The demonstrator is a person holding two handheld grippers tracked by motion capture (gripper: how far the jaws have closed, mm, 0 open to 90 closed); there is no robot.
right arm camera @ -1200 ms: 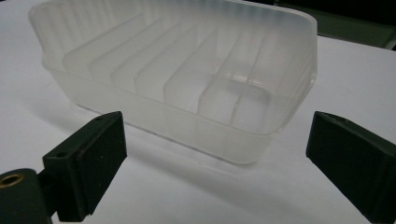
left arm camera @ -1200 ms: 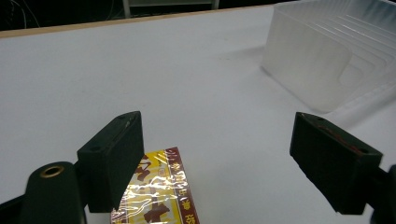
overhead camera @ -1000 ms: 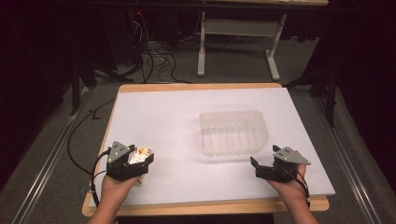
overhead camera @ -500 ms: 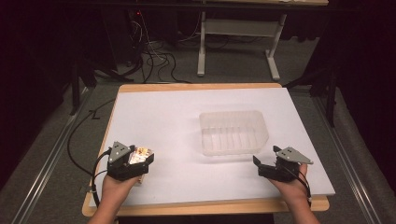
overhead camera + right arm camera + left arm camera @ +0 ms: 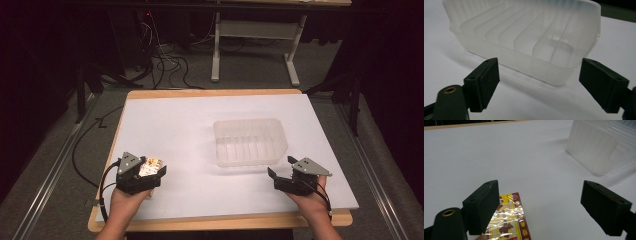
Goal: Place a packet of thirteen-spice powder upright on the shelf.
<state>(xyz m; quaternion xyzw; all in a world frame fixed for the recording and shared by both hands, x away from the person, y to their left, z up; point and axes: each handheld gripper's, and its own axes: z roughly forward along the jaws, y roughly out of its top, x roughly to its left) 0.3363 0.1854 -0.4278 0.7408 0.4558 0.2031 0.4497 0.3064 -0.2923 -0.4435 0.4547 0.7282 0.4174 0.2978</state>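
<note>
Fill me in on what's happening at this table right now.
A person sits at a white table with a gripper in each hand. The left gripper has a small yellow and red wrapped packet lying against one jaw; its jaws have just been opening, with a wide gap to the other jaw. The right gripper is empty and faces a clear plastic tray; its jaws have just been closing with nothing between them. The tray looks empty.

Bench (image 5: 150,95): wooden top, covered almost fully by a white sheet (image 5: 185,130), wood edge showing around it. Clear ribbed plastic tray (image 5: 250,141) sits on the sheet, right of centre. Yellow-and-red wrapped packet (image 5: 150,166) lies near-left.
</note>
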